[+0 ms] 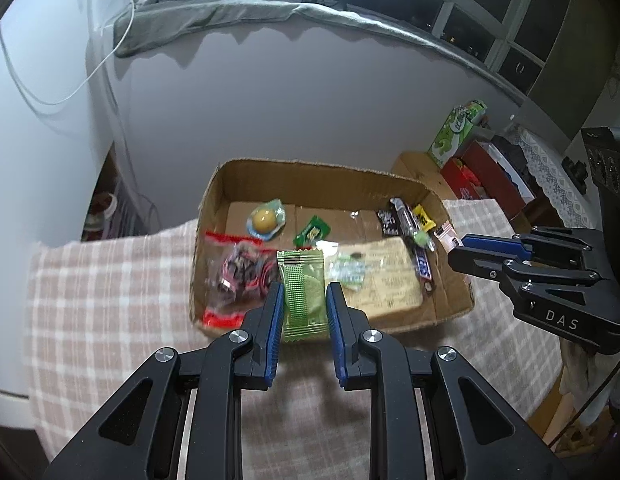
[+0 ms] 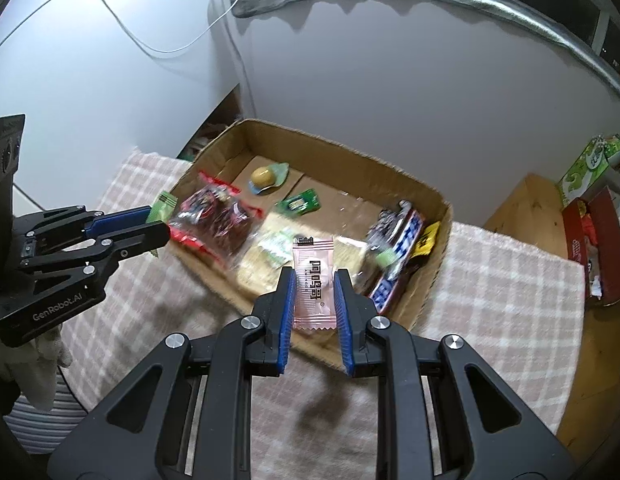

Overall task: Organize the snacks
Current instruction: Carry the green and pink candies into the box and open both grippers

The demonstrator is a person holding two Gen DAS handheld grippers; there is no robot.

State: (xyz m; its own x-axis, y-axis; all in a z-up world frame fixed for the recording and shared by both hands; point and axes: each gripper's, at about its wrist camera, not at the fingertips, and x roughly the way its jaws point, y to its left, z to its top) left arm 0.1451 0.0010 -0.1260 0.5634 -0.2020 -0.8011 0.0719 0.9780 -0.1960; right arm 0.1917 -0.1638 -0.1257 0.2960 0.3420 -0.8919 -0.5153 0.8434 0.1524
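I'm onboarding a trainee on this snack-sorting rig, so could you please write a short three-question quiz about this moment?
1. True or false: the left gripper is shut on a green packet.
2. What colour is the packet that the right gripper holds? A) pink B) yellow C) blue
3. In what container does the red-edged bag of dark snacks lie?

Key
1. True; the blue pads press both sides of the green packet.
2. A, pink with dark lettering.
3. In the cardboard box on the checked cloth, at its left end in the left wrist view.
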